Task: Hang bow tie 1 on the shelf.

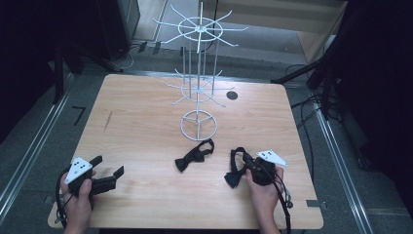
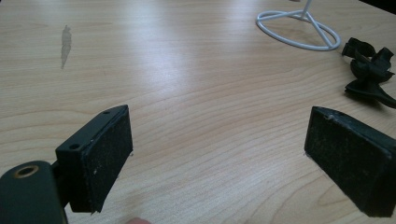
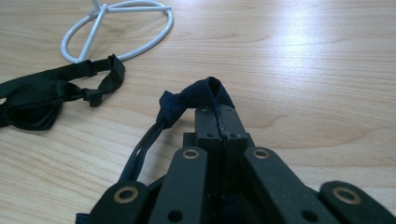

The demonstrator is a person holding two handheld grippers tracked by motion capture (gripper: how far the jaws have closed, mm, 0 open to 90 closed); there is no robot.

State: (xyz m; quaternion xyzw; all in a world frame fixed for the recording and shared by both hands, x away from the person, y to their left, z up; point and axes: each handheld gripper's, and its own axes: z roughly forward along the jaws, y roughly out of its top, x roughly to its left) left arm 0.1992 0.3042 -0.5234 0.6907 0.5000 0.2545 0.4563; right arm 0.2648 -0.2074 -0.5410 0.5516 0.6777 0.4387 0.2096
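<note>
Your right gripper (image 3: 218, 122) has its jaws pressed together on a fold of the dark navy bow tie (image 3: 194, 100); in the right gripper view the cloth humps up over the jaw tips and its strap trails down along the left of the jaws. From the high view, that gripper (image 1: 243, 168) sits at the near right part of the wooden table (image 1: 146, 126), with the navy bow tie (image 1: 234, 176) lying on the wood in front of your right hand (image 1: 263, 187). Your left gripper (image 2: 217, 158) rests low at the near left, jaws spread wide with bare wood between them. A second, black bow tie (image 1: 194, 155) lies loose on the table between the two grippers, just in front of the round base of the white wire rack (image 1: 198, 124).
</note>
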